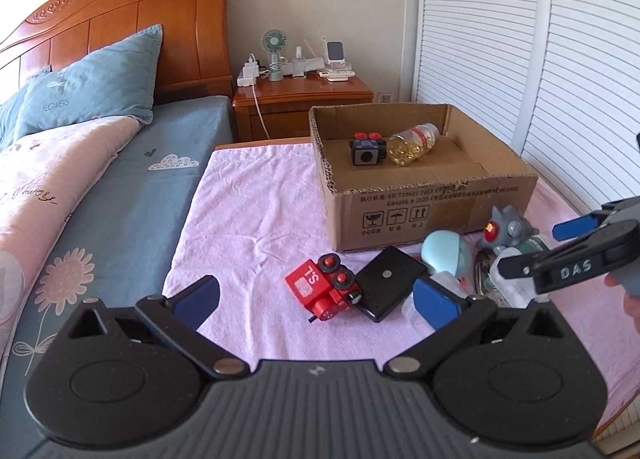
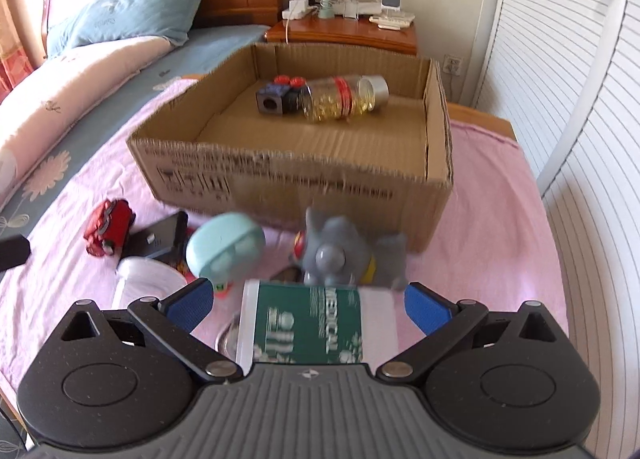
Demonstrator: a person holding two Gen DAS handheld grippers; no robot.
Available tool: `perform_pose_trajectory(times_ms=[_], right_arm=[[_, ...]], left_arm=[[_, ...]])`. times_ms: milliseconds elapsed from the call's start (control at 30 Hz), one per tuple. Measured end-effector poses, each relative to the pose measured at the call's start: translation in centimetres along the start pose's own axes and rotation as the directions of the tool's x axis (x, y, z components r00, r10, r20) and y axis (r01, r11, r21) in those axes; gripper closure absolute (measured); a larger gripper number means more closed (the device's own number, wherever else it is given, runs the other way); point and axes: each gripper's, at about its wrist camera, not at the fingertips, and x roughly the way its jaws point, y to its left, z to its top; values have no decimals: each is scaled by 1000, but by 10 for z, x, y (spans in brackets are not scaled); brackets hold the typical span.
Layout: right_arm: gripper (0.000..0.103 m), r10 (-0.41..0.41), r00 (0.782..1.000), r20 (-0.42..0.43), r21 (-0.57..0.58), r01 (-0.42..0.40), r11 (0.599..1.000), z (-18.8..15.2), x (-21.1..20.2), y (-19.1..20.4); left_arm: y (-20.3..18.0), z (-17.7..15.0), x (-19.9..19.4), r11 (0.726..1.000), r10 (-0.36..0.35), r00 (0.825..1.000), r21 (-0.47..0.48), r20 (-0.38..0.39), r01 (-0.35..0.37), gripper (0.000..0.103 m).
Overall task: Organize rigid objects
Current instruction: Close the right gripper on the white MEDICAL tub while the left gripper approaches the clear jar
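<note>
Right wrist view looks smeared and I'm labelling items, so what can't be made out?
- Green-labelled bottle: motion blur, only "MEDICAL" reads; its near end hidden by the right gripper.
- Grey toy: blurred.
- Clear items behind the left gripper: covered by its finger in the left wrist view.
</note>
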Motion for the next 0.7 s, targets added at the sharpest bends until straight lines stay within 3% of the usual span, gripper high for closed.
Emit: perform_pose_trajectory(times_ms=[167, 467, 700], right_arm=[[0, -56, 998, 2, 6, 56, 998, -11, 4, 3], [0, -91, 995, -32, 99, 94, 991, -26, 7, -30], [0, -99, 993, -63, 74, 104, 992, -46, 15, -37]], left_arm=[[-1, -5, -2, 999, -38, 999, 4, -2, 38, 1], [-11, -8, -1, 993, -116, 993, 32, -22, 117, 1], [-25, -5, 7, 967, -241, 969, 74, -59, 245, 1]])
